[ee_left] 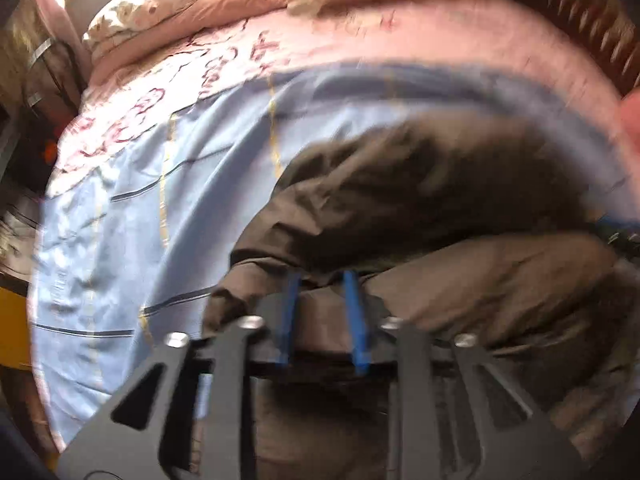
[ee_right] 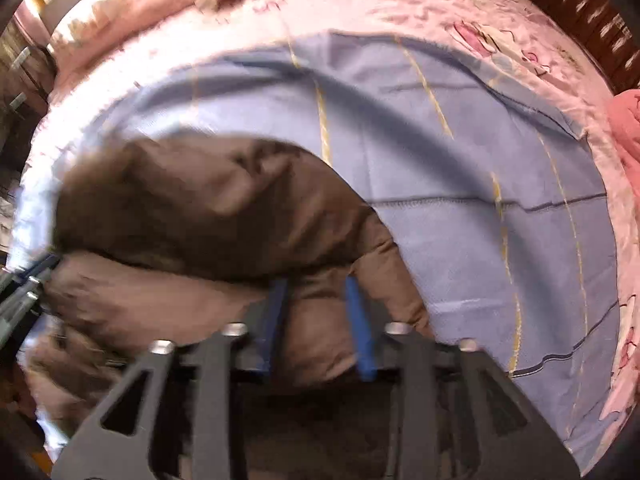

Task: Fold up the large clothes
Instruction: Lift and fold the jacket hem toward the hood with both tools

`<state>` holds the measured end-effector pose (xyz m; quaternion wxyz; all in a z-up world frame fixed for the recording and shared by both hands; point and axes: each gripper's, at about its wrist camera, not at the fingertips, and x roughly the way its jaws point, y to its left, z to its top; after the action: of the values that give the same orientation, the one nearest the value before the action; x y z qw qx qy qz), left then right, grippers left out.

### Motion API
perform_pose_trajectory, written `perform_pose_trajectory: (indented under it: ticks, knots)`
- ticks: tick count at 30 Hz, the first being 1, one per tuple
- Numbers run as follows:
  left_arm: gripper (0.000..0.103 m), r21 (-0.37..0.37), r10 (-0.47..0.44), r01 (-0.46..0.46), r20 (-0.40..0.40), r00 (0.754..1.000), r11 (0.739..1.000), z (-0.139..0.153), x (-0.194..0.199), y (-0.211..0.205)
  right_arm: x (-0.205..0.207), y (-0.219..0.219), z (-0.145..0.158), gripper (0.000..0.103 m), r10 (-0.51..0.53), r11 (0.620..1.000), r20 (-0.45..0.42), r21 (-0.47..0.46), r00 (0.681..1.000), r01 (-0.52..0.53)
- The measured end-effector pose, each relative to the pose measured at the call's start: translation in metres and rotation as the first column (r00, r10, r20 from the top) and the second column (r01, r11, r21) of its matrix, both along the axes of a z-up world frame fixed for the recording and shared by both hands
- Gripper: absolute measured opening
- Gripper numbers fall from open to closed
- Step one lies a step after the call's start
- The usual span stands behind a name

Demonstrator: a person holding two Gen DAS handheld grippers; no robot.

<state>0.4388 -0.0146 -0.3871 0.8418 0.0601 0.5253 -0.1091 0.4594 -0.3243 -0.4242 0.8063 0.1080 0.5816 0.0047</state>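
One brown padded jacket (ee_left: pixel 420 200), bulky and soft, lies bunched on the blue striped sheet (ee_left: pixel 120 220) | handling: light, puffy, slippery shell, will spring back | your left gripper (ee_left: pixel 325 280) and right gripper (ee_right: pixel 318 286): fingers parted, straddling folds, nothing clamped | grip: take a seam or hem edge, not loose padding.

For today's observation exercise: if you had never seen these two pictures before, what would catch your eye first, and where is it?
First comes the bulky brown padded jacket, heaped in folds on the blue checked sheet that covers the near part of the bed. Next, the blue-tipped left gripper and right gripper at the bottom of each view, each with jacket fabric between its fingers. Behind lies a pink patterned quilt.
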Motion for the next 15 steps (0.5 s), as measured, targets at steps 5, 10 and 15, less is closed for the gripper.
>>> perform_pose_trajectory:
  ticks: [5, 10, 15]
  knots:
    - [0.093, -0.450, 0.083, -0.186, -0.239, 0.967, 0.874, 0.027, 0.046, 0.037, 0.015, -0.051, 0.014, 0.100, -0.226, 0.729, -0.139, 0.633, 0.964, 0.263]
    - [0.095, -0.391, 0.147, -0.471, -0.626, 0.766, 0.791, -0.029, 0.087, 0.041, 0.037, -0.066, -0.053, 0.100, -0.273, 0.386, -0.486, 0.735, 0.830, 0.557]
    - [0.095, -0.323, 0.236, -0.640, -0.740, 0.630, 0.697, -0.069, 0.095, 0.054, 0.038, -0.064, -0.089, 0.100, -0.310, 0.321, -0.597, 0.667, 0.740, 0.672]
